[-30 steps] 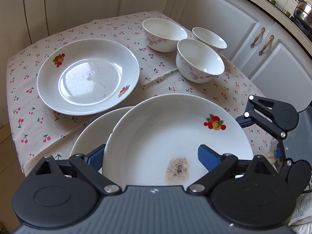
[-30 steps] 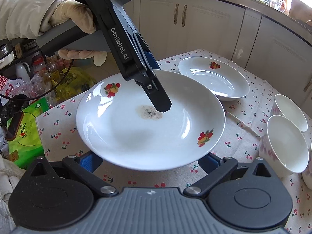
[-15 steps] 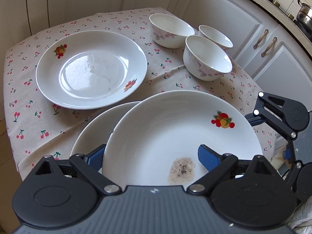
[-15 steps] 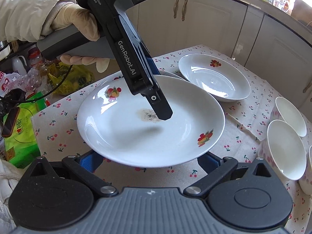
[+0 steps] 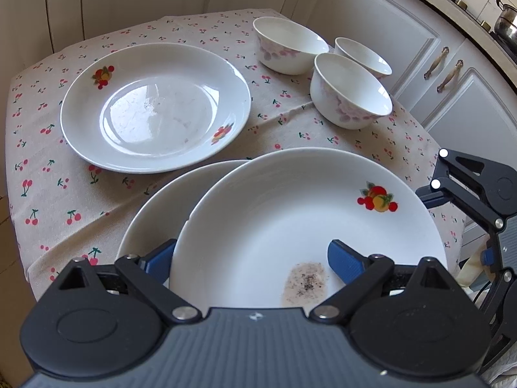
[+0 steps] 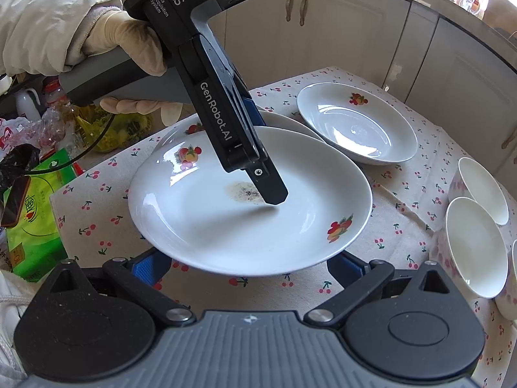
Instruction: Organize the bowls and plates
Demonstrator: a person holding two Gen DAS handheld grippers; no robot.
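My left gripper point(image 5: 252, 258) is shut on the near rim of a white plate point(image 5: 307, 226) with fruit prints and a speckled stain; it holds the plate just above a second plate point(image 5: 155, 207) on the table. In the right wrist view the left gripper's upper finger point(image 6: 268, 187) lies inside the held plate point(image 6: 226, 226). My right gripper point(image 6: 248, 265) is open, its fingers under that plate's near edge, not clamping it. A third plate point(image 5: 155, 106) lies further back. Three white bowls point(image 5: 349, 93) stand at the back right.
The table has a cherry-print cloth point(image 5: 64, 194). White cabinets point(image 5: 452, 80) stand close on the right and behind. A green box point(image 6: 32, 213) and bags point(image 6: 106, 126) lie off the table's left side in the right wrist view.
The held plate has moved slightly forward and lower over the second plate. The right gripper stays open beneath it.
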